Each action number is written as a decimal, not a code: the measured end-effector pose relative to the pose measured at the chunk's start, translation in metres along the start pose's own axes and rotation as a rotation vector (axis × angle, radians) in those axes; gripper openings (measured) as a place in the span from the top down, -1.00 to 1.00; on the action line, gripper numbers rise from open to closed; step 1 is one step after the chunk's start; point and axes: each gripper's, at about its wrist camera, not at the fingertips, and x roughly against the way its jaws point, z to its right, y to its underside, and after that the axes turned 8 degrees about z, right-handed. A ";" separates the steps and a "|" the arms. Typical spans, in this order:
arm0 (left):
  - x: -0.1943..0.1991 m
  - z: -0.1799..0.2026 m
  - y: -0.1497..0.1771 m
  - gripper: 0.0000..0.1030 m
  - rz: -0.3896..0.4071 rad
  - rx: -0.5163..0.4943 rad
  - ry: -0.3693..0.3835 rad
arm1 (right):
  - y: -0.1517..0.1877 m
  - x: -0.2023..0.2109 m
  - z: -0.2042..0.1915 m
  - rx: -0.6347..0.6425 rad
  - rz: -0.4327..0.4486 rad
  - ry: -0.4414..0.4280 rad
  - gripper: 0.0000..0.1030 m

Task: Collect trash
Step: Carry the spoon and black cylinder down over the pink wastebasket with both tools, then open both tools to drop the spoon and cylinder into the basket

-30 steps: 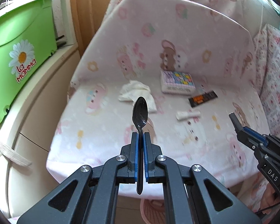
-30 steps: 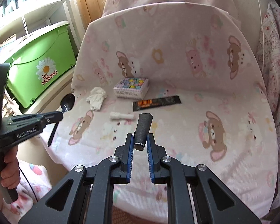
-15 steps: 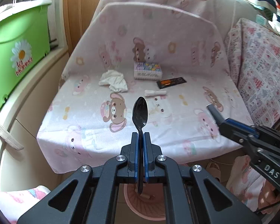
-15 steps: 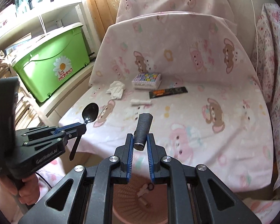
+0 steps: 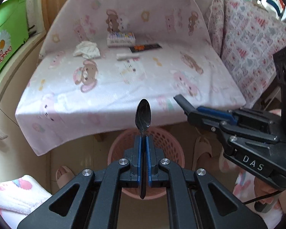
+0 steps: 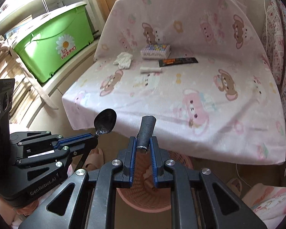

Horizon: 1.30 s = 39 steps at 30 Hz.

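My left gripper (image 5: 143,140) is shut on a black plastic spoon (image 5: 143,115), bowl pointing up, held over a pink perforated trash basket (image 5: 168,143) on the floor. My right gripper (image 6: 144,141) is shut on a dark grey cylinder (image 6: 146,132) above the same basket (image 6: 141,198), which has scraps at its bottom. The left gripper (image 6: 94,139) with the spoon (image 6: 105,121) shows at the left of the right wrist view. On the pink bear-print seat (image 6: 181,95) lie a crumpled white tissue (image 6: 124,60), a small white roll (image 6: 150,69), a black wrapper (image 6: 178,61) and a colourful box (image 6: 155,51).
A green storage bin (image 6: 53,42) stands on a ledge to the left of the seat. Patterned fabric (image 5: 247,43) hangs at the right. Slippers (image 5: 202,150) lie on the floor beside the basket. The right gripper's body (image 5: 238,129) fills the right of the left wrist view.
Both grippers have pulled back from the seat to above the pink basket, which has come into view beneath them. Spoon and cylinder stay gripped.
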 end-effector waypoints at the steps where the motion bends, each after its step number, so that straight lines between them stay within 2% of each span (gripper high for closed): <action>1: -0.004 0.000 0.002 0.91 -0.018 0.000 -0.009 | 0.002 -0.001 0.000 -0.003 -0.007 0.001 0.69; 6: -0.024 -0.006 0.014 0.91 -0.153 0.008 -0.004 | 0.013 -0.014 0.001 -0.004 -0.086 0.004 0.69; 8: -0.037 -0.010 0.022 0.91 -0.219 0.015 -0.052 | 0.020 -0.023 -0.003 0.021 -0.145 -0.014 0.69; 11: -0.048 -0.013 0.029 0.91 -0.263 0.011 -0.071 | 0.031 -0.038 -0.010 0.052 -0.207 -0.012 0.69; 16: -0.066 -0.023 0.043 0.91 -0.333 0.069 -0.084 | 0.045 -0.055 -0.015 0.085 -0.274 -0.010 0.69; 20: -0.081 -0.029 0.050 0.91 -0.359 0.104 -0.115 | 0.058 -0.076 -0.005 0.058 -0.326 0.043 0.69; 23: -0.093 -0.038 0.056 0.91 -0.383 0.170 -0.146 | 0.068 -0.091 0.006 0.028 -0.359 0.088 0.69; 25: -0.099 -0.040 0.062 0.91 -0.404 0.191 -0.141 | 0.076 -0.102 0.012 0.007 -0.393 0.108 0.69; 31: -0.118 -0.042 0.064 0.91 -0.383 0.174 -0.182 | 0.089 -0.126 0.020 -0.006 -0.425 0.145 0.69; 34: -0.133 -0.045 0.070 0.91 -0.396 0.137 -0.255 | 0.094 -0.132 0.022 -0.007 -0.416 0.176 0.69; 39: -0.146 -0.045 0.078 0.91 -0.426 0.131 -0.237 | 0.097 -0.136 0.026 -0.064 -0.413 0.191 0.69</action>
